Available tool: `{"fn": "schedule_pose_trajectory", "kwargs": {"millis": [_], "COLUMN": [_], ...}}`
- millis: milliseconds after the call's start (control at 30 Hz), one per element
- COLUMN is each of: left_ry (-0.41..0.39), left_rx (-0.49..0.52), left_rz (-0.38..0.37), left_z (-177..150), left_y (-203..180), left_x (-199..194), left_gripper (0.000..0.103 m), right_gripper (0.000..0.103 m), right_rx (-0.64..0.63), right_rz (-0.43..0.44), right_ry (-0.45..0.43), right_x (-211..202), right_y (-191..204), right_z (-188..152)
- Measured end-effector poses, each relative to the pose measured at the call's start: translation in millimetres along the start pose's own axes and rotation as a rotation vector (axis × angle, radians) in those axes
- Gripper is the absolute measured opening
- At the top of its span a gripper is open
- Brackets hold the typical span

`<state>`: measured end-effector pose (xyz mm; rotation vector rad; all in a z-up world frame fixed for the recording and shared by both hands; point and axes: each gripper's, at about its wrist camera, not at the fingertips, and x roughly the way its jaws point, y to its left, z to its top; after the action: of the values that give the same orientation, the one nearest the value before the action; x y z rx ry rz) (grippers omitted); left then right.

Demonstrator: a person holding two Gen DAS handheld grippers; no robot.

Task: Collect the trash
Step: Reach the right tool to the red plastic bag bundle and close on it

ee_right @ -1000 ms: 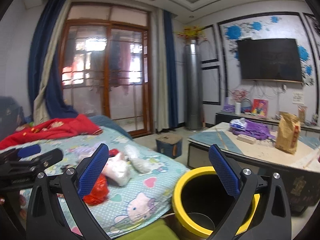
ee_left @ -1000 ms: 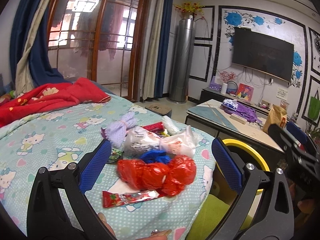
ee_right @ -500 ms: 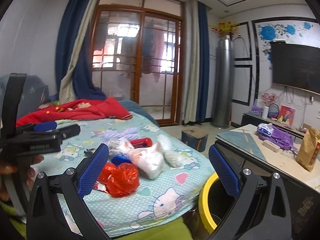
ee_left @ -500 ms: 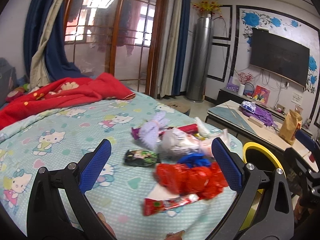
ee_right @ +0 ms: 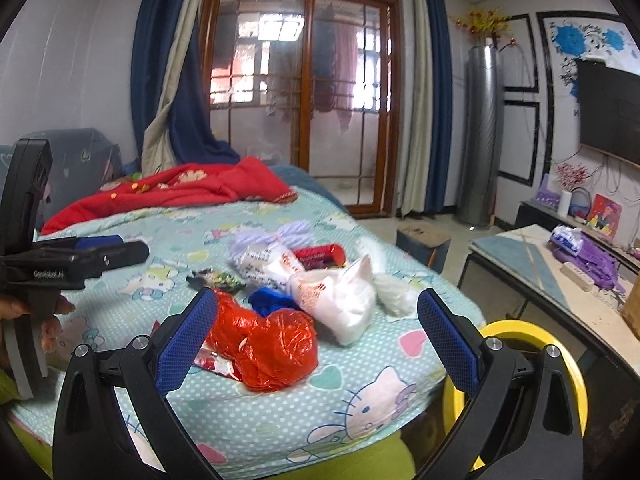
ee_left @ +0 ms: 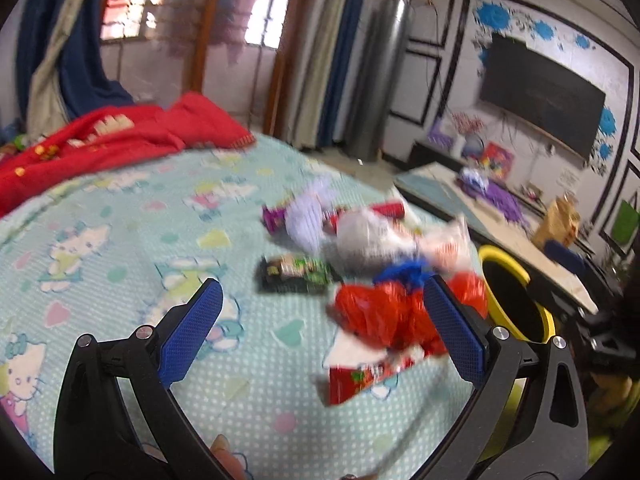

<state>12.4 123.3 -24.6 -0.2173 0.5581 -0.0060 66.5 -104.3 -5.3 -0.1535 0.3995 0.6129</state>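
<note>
With both the left gripper point(ee_left: 320, 328) and right gripper point(ee_right: 316, 328) spread and empty, the red plastic bag point(ee_right: 264, 344), lying on the bed point(ee_right: 360, 400) near its edge, will likely handle light, soft and slippery; pinch its bunched middle.

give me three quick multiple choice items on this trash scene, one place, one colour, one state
1. Where is the crumpled red plastic bag?
A. on the bedsheet
B. in the bin
C. on the floor

2. What colour is the round bin's rim?
A. green
B. yellow
C. white

3. How do the right gripper jaws stand?
A. shut on a wrapper
B. shut, empty
C. open, empty

Answers: 1 A, it lies on the patterned bedsheet near its edge. 2 B, the ring beside the bed is yellow. 3 C, the blue pads stand wide apart, holding nothing.
</note>
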Motion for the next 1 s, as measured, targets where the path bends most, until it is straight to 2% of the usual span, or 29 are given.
{"fn": "schedule_pose_trajectory", "kwargs": {"millis": [100,233,300,500,667,733,833,1000], "left_ry": [0.099,0.178,0.204,0.262,0.307,0.316,0.325,0.334], "left_rx": [0.009,0.021,0.028,0.044,0.052,0.065,0.08,0.074], "left_rz": [-0.053,-0.099,-0.115,-0.145,-0.169,-0.177,-0.177,-0.18], "left_z": [-12,-25,-31,-40,-43,-44,-45,-44], "left_y": [0,-4,-6,-9,-13,-16,-19,-20], "left_x": [16,27,31,41,49,50,51,49], "left_gripper": [0.092,0.091,0.083,0.07,0.06,0.055,0.045,0.022], "right_gripper": [0.096,0.087,0.082,0.063,0.045,0.034,0.026,0.017], "right_rx": [0.032,0.066,0.084,0.11,0.109,0.11,0.101,0.065], "right_rz": [0.014,0.051,0.076,0.14,0.183,0.2,0.22,0.243], "right_ry": [0.05,0.115,0.146,0.2,0.22,0.228,0.229,0.217], "right_x": [15,30,37,53,56,56,55,48], "right_y": [-5,-11,-13,-15,-13,-12,-9,-2], "right_z": [-4,-9,-12,-19,-22,-23,-23,-23]}}
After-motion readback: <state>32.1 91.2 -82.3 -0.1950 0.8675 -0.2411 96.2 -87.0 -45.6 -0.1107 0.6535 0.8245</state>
